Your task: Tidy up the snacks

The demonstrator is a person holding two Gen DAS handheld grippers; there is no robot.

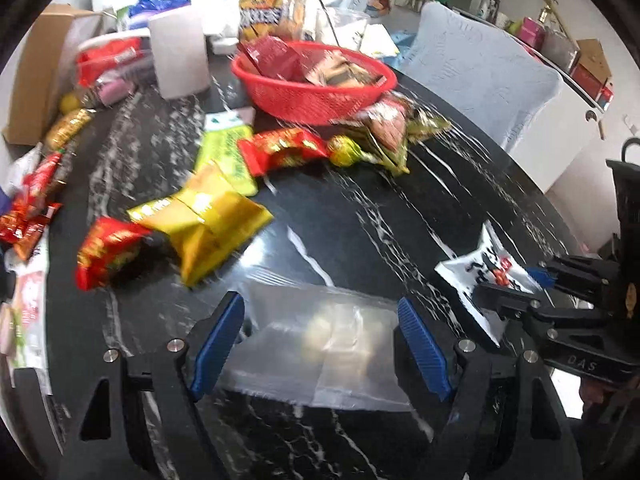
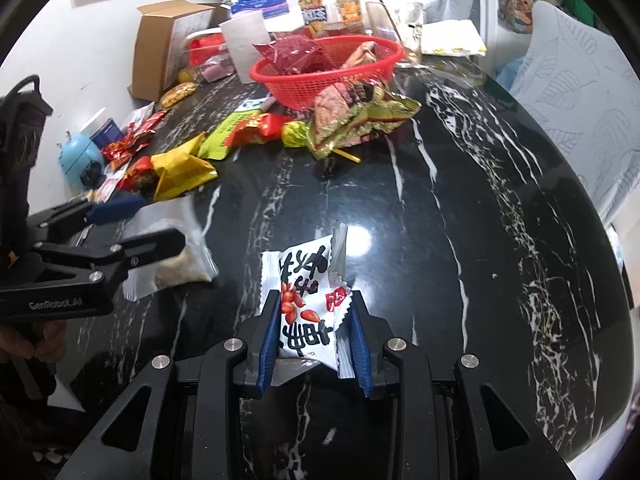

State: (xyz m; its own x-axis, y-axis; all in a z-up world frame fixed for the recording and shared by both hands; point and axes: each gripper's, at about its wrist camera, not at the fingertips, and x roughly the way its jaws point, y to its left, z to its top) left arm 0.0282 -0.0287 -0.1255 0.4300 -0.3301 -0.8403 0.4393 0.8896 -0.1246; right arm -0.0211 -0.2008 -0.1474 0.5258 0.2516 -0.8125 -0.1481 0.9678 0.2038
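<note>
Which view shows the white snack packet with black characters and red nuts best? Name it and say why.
The right wrist view: the white snack packet sits central and sharp, clamped between the right gripper pads, print readable. In the left wrist view the packet lies small near the right edge, slightly blurred and partly hidden by that gripper.

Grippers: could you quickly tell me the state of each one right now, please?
Left gripper: open, jaws either side of a clear bag on the table, not pressing it.
Right gripper: shut on a white snack packet.
</note>
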